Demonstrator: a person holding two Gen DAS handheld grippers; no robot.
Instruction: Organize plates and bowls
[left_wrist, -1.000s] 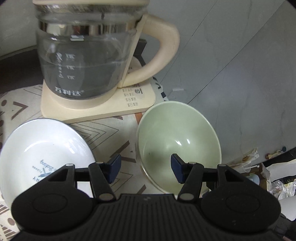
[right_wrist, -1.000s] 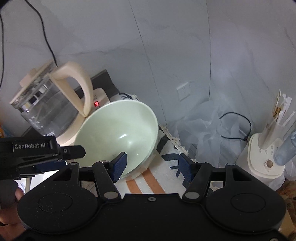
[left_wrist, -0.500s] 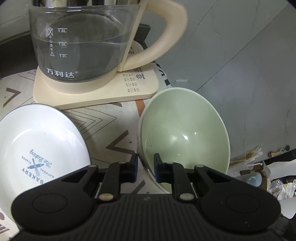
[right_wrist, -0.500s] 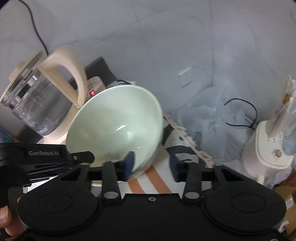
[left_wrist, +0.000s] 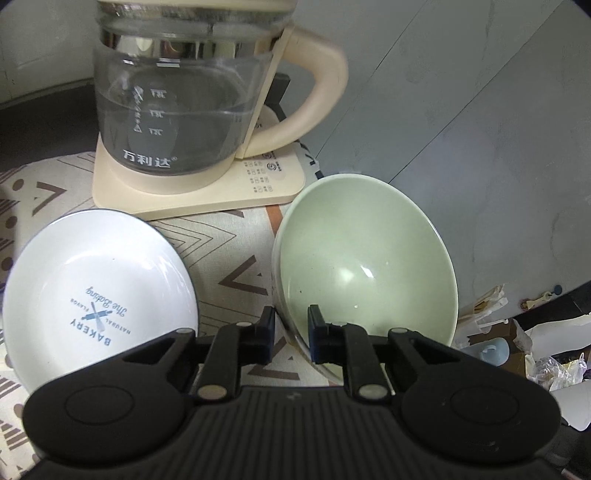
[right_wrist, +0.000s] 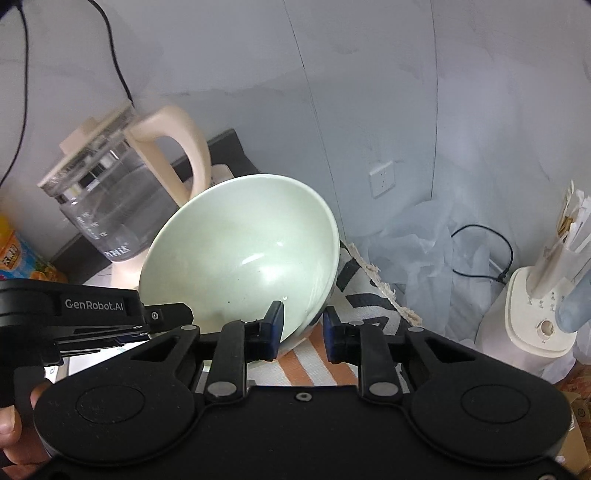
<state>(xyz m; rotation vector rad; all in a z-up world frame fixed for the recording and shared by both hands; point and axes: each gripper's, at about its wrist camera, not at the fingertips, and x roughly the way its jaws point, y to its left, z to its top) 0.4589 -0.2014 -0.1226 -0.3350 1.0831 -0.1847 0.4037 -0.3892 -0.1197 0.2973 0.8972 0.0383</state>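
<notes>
Between both grippers, green bowl (left_wrist: 365, 266) is held tilted: left gripper (left_wrist: 290, 332) and right gripper (right_wrist: 301, 330) clamped on opposite rim walls.

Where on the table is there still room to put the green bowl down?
One bare patch of patterned tablecloth lies between the white plate, the green bowl and the kettle base. Striped cloth also shows right of the bowl, toward the table edge. The back is crowded by the kettle. Both the left gripper and right gripper clamp the bowl's rim.
</notes>
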